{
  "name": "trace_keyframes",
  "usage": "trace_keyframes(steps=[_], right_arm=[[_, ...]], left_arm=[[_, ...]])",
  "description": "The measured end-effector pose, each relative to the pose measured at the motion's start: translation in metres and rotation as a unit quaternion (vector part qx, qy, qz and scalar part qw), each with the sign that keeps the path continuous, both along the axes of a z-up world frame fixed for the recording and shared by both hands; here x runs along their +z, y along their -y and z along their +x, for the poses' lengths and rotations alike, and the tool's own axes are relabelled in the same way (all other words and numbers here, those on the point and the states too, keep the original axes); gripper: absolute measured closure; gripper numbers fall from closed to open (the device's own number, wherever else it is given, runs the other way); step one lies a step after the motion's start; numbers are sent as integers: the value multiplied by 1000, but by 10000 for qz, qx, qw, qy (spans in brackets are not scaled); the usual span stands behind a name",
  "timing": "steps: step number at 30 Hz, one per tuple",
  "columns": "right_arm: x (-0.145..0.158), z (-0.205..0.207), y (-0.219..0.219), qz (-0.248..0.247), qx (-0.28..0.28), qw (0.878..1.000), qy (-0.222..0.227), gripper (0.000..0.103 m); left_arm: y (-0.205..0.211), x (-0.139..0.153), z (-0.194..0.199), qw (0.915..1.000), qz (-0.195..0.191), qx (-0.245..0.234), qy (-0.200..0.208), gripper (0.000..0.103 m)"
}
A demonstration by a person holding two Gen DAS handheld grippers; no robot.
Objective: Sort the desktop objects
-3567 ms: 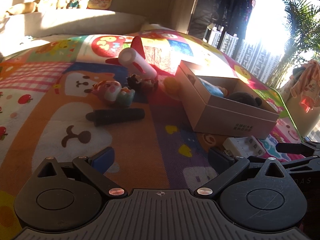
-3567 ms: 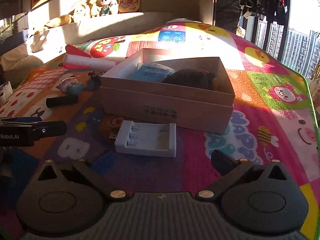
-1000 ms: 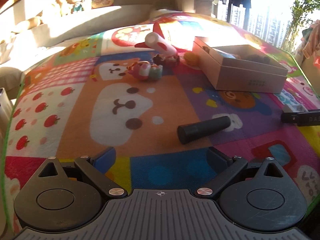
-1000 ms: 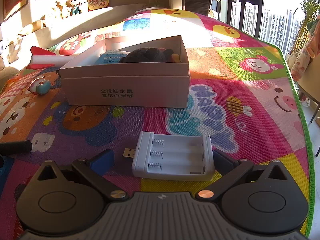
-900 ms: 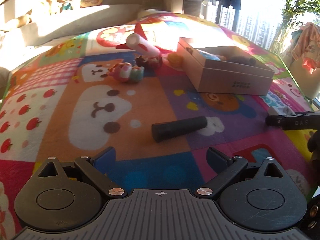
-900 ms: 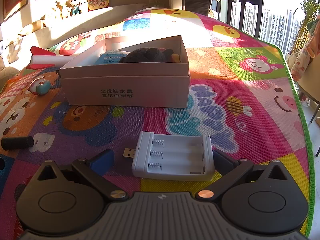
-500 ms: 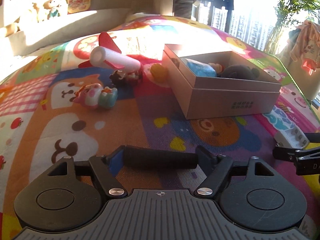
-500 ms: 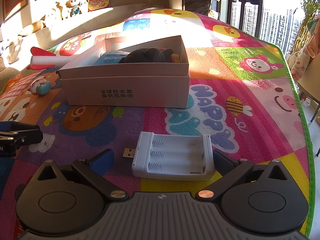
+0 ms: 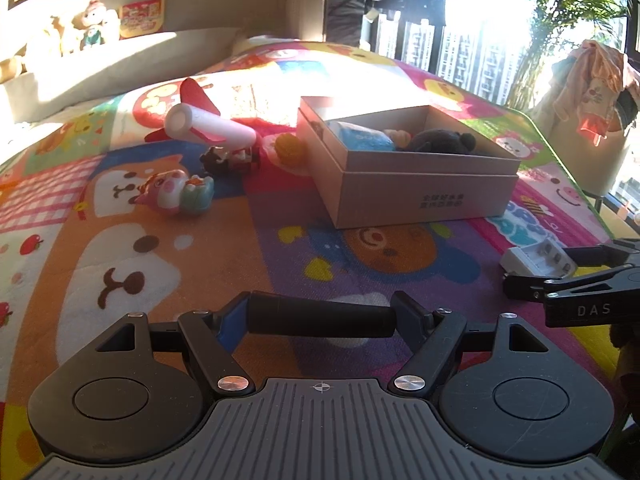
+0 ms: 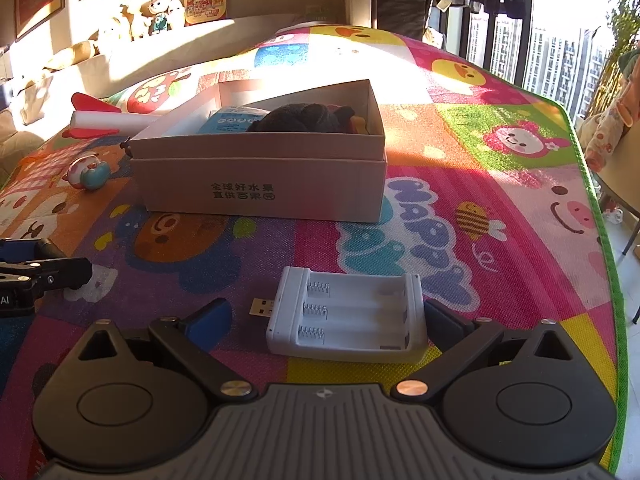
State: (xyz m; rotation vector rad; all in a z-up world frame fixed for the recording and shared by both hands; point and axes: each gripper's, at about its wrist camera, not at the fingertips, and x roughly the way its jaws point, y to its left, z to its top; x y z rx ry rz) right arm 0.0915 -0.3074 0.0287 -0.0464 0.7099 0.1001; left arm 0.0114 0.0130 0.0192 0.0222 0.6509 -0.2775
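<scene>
My left gripper (image 9: pixel 322 316) is shut on a black cylinder (image 9: pixel 320 318), held crosswise between its fingers just above the colourful play mat (image 9: pixel 260 240). My right gripper (image 10: pixel 324 320) is open, its fingers on either side of a white battery charger (image 10: pixel 346 316) that lies on the mat, with a gap on the left side. The charger also shows in the left wrist view (image 9: pixel 538 262). An open cardboard box (image 10: pixel 260 184) sits beyond it and holds a blue pack (image 10: pixel 232 120) and a dark plush toy (image 10: pixel 304 118).
Left of the box (image 9: pixel 420 196) lie a white and red toy rocket (image 9: pixel 208 128), a small dark figurine (image 9: pixel 228 158), an orange toy (image 9: pixel 290 146) and a pink and teal figure (image 9: pixel 176 194). The mat's green edge (image 10: pixel 600 216) runs along the right.
My left gripper closed in on the black cylinder and shut on it; the view has since shifted slightly. My right gripper and the charger have not moved.
</scene>
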Motion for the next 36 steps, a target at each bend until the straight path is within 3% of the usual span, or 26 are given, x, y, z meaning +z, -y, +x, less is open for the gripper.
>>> trace_keyframes(steps=[9,20,25,29,36], right_arm=[[27,-19,3,139,213,9995,211,12],[119,-62,40,762,239,9905,1116,12],[147,-80,41,459,247,9850,1643,12],[157,-84,39,343,377,9825,1789,12],[169,-83,45,203,310,9786,2022,12]], left_arm=[[2,13,-18,9996,-93,-174,191,23],[12,87,-41,9886,-222,-488,1410,23],[19,107,-46,9832,-172,-568,1726,23],[27,114,-43,9804,-209,-618,1857,23],[22,124,1,9785,-857,-516,1805,23]])
